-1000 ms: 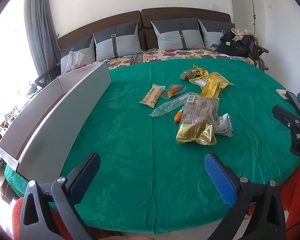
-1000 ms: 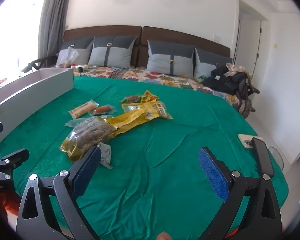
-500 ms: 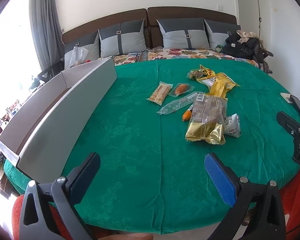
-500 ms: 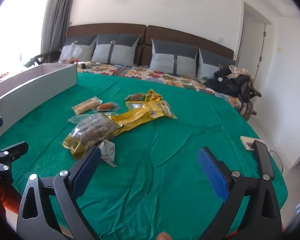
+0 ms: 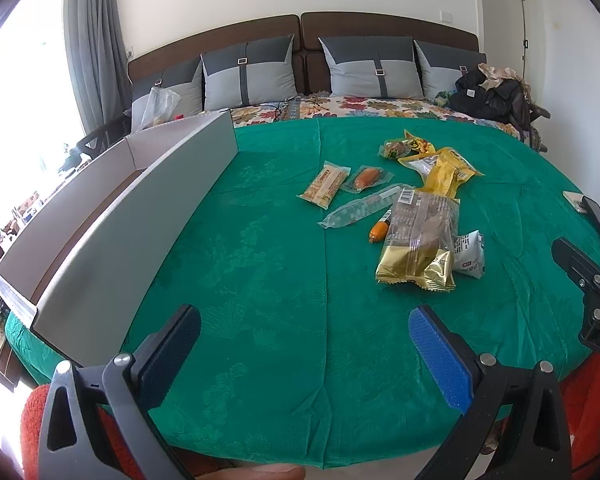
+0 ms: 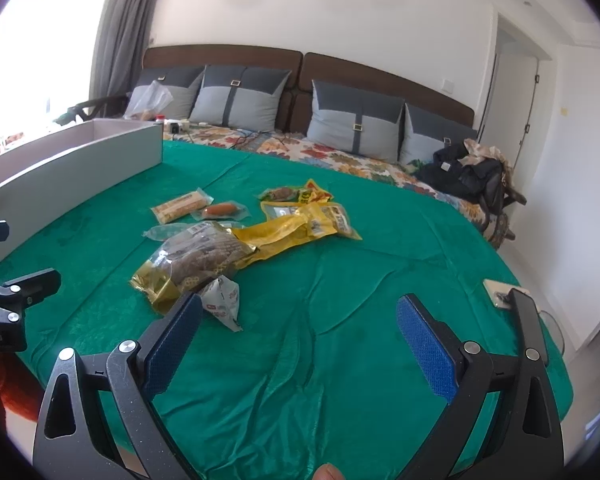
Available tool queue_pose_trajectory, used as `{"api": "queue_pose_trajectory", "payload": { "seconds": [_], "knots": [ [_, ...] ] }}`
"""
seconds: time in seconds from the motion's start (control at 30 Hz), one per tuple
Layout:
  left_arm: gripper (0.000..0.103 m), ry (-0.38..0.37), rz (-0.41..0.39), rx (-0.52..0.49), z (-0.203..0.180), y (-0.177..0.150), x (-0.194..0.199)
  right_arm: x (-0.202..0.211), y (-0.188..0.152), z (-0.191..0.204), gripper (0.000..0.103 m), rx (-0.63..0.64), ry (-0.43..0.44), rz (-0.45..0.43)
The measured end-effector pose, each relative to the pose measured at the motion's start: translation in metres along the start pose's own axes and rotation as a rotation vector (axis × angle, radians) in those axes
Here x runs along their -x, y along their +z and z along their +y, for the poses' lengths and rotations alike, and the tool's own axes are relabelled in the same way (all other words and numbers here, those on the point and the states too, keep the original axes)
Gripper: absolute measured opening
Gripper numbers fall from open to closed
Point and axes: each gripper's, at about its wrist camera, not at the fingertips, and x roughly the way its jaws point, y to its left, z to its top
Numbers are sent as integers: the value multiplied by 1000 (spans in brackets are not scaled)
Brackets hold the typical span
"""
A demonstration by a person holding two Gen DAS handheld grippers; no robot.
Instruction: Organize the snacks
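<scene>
Green bedspread [image 5: 260, 264] carries the snack packets [image 5: 418, 236], clustered at 1 o'clock in the left view, well apart from the grey box [image 5: 112, 224] at 10 o'clock. Left hand-held gripper [image 5: 304, 344] hovers with jaws apart, empty. Right hand-held gripper [image 6: 298, 334] likewise apart, near the small white packet [image 6: 224, 300].

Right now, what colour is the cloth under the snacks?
Green, with a faint tone-on-tone floral pattern; the cloth shows best in the left wrist view.
</scene>
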Motion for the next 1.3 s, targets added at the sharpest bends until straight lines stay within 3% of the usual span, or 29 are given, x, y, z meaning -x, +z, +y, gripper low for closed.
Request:
{"api": "queue_pose_trajectory", "payload": {
  "seconds": [0.23,1.3],
  "knots": [
    [103,-5,2,13,3,1,-1,8,0,5,99,22,3,-32],
    [103,-9,29,19,4,0,-10,-2,-4,9,99,23,30,6]
  ]
}}
